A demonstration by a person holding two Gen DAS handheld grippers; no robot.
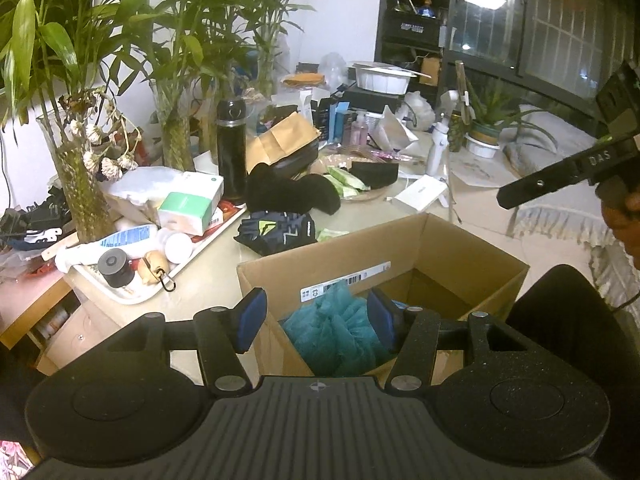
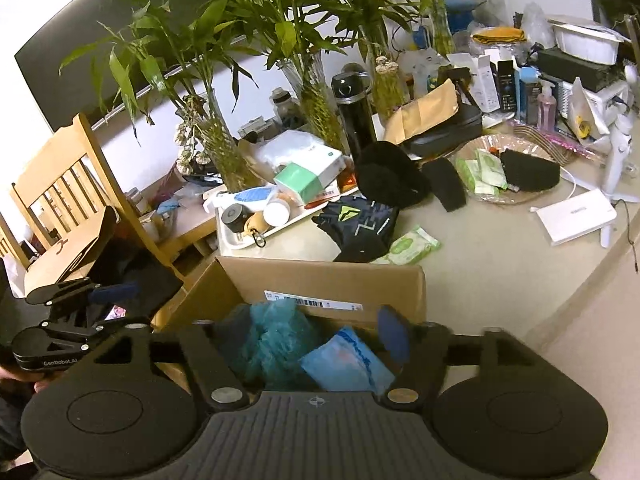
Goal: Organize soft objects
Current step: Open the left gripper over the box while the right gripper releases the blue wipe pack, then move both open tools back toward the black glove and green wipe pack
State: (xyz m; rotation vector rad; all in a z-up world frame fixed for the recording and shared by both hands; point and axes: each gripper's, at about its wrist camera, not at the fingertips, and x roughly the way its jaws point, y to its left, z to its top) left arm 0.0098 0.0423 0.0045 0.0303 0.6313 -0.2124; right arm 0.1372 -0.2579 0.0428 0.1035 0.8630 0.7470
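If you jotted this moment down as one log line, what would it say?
right tongs: open over cardboard box | blue packet: lies in box beside teal mesh pouf | left tongs: open above pouf

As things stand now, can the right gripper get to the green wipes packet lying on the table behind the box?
Probably yes. The right gripper is open and empty above the cardboard box. The green wipes packet lies just past the box's far wall, uncovered, beside the dark patterned cloth.
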